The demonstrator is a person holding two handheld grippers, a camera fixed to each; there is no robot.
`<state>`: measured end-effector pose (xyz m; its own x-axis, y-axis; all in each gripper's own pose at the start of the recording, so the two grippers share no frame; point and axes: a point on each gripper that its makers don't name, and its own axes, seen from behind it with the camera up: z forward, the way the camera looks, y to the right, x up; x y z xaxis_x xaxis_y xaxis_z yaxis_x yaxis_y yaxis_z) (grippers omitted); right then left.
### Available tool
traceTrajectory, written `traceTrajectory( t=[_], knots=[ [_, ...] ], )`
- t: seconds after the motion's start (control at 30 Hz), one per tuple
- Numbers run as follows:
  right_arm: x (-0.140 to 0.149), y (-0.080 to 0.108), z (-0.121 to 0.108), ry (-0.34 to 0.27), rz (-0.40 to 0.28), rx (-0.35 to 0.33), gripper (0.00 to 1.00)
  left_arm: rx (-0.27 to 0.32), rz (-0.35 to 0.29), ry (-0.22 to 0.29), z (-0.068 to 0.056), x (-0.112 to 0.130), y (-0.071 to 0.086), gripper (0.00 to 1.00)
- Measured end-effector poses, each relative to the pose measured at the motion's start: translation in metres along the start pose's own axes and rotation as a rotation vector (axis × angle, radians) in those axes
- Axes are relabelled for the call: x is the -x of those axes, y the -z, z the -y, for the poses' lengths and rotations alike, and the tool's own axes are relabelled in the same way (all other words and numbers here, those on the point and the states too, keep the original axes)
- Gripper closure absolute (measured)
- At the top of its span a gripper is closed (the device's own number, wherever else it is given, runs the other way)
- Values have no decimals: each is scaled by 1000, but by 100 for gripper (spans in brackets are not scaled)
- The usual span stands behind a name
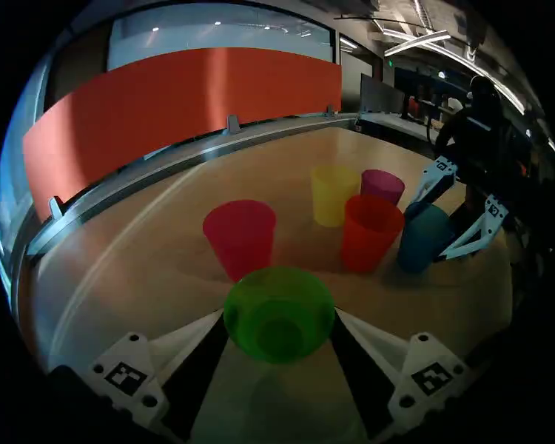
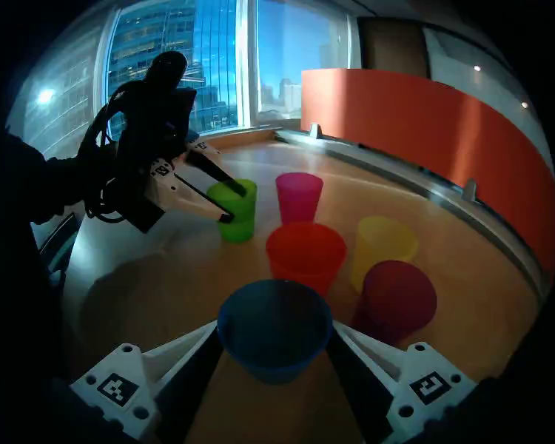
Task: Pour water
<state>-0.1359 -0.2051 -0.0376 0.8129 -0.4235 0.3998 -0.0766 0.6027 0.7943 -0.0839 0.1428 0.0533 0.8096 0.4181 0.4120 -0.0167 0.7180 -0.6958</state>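
Left gripper view looks down into a translucent green plastic cup (image 1: 280,323), pinched between the two fingers of the left tongs (image 1: 280,318), one finger against each side of its wall. Right gripper view has the right tongs (image 2: 275,331) clamped the same way on a blue plastic cup (image 2: 275,337).

Take the orange-red plastic cup (image 2: 307,255) in the middle of the group as the marker. In the right gripper view:
- The blue cup is just beside it on the near side.
- The green cup is apart from it, beyond and to the left.
- A pink plastic cup (image 2: 299,196) stands right behind it.
- A yellow plastic cup (image 2: 382,244) and a dark purple plastic cup (image 2: 397,296) sit beside it toward the orange wall panel (image 2: 440,126).

All are on or just over the pale wooden tabletop (image 2: 166,281). I cannot tell whether either held cup is lifted or has water in it.

The pour looks ready to begin but not started, since both cups are upright and apart. To do it well, draw the blue cup away from the orange-red cup first, so a swing does not knock it over. Bring the two held cups together over bare tabletop, with the pouring rim above the middle of the other mouth. Roll that wrist slowly and hold the receiving cup level. Thin plastic walls probably flex, so squeeze only enough to stop slipping.
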Motion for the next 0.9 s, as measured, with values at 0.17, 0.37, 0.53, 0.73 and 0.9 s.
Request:
traceTrajectory(
  t=[0.17, 0.37, 0.53, 0.73, 0.9],
  knots=[
    [4, 0, -1, -7, 4, 7, 8, -6, 10, -12, 1, 4, 0, 12],
    [8, 1, -3, -13, 7, 16, 8, -5, 16, -11, 0, 7, -1, 11],
    [10, 2, -5, -10, 9, 29, 3, -4, 25, -2, 0, 9, 1, 9],
    [14, 8, -5, -16, 12, 40, 0, -16, 53, -10, 1, 19, 6, 2],
    [17, 18, -6, -31, 1, 58, 0, -37, 59, -14, 2, 26, 16, 2]
  ],
)
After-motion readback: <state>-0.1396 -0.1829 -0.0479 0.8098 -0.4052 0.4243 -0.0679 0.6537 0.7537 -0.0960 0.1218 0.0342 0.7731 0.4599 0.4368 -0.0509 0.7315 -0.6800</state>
